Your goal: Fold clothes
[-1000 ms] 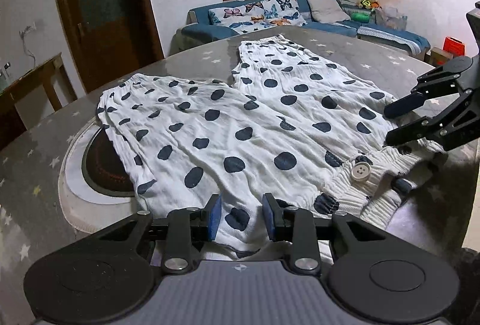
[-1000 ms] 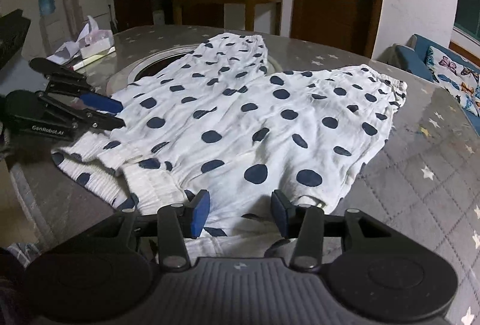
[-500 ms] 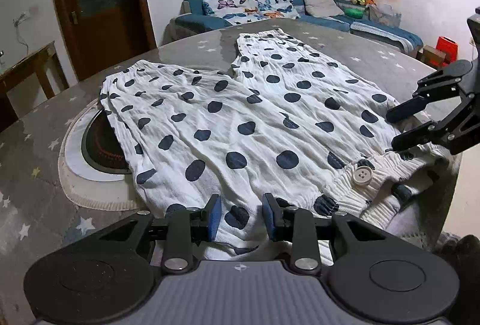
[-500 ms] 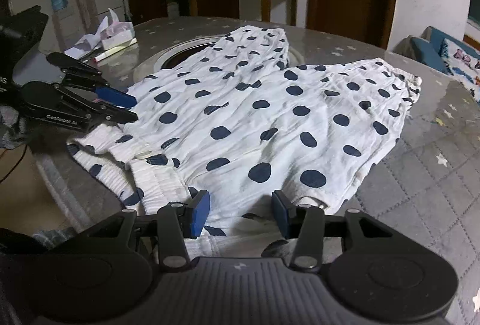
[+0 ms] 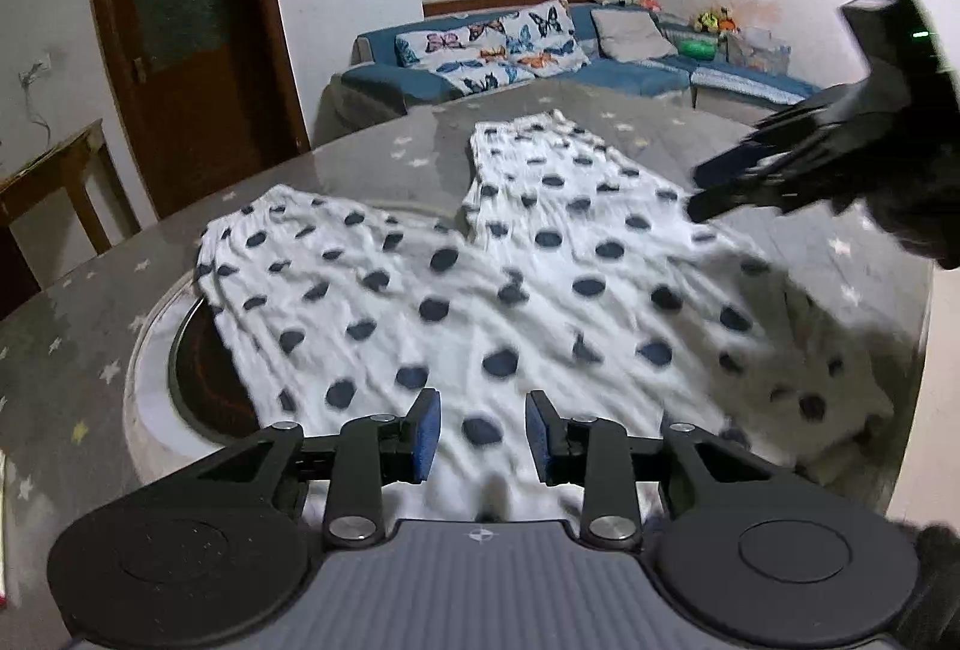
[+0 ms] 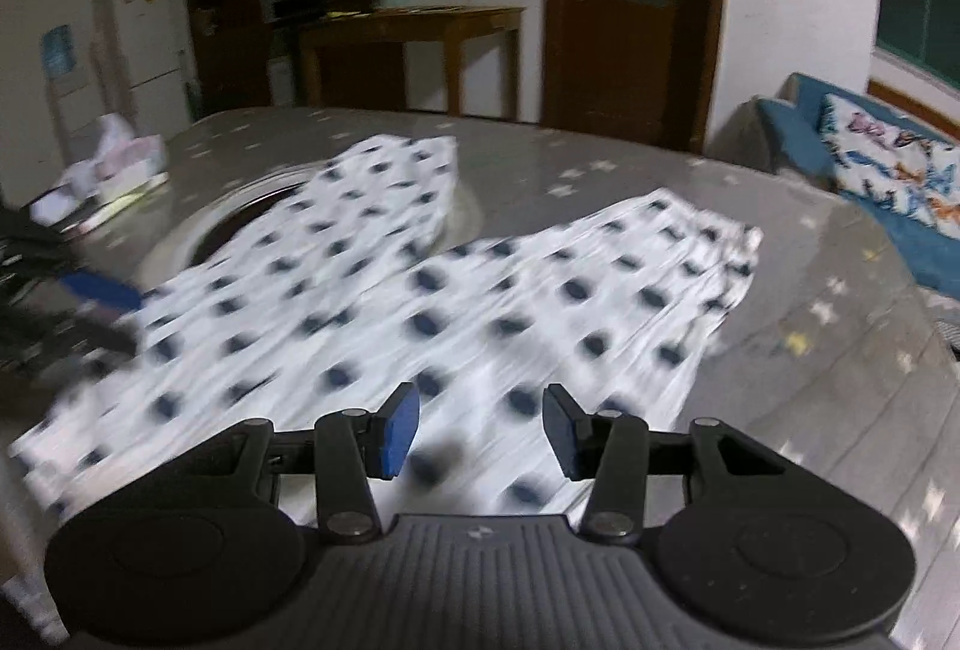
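White trousers with dark polka dots (image 5: 510, 302) lie spread flat on a round grey table, both legs pointing away; they also show in the right wrist view (image 6: 420, 302). My left gripper (image 5: 483, 434) is open and empty above the waistband end. My right gripper (image 6: 480, 431) is open and empty above the same end, nearer the right leg. It appears in the left wrist view (image 5: 714, 194) raised above the right leg. The left gripper shows blurred at the left edge of the right wrist view (image 6: 90, 308).
The table has a round inset hob (image 5: 192, 374) partly under the left leg. A tissue pack and papers (image 6: 108, 164) lie at the table's far left. A blue sofa (image 5: 540, 62), a wooden door (image 5: 192, 38) and a side table (image 6: 414, 44) stand beyond.
Both grippers have lifted up and away from the waistband. The right gripper's jaws have opened wider. The views are now blurred with motion. The trousers stay flat on the table.
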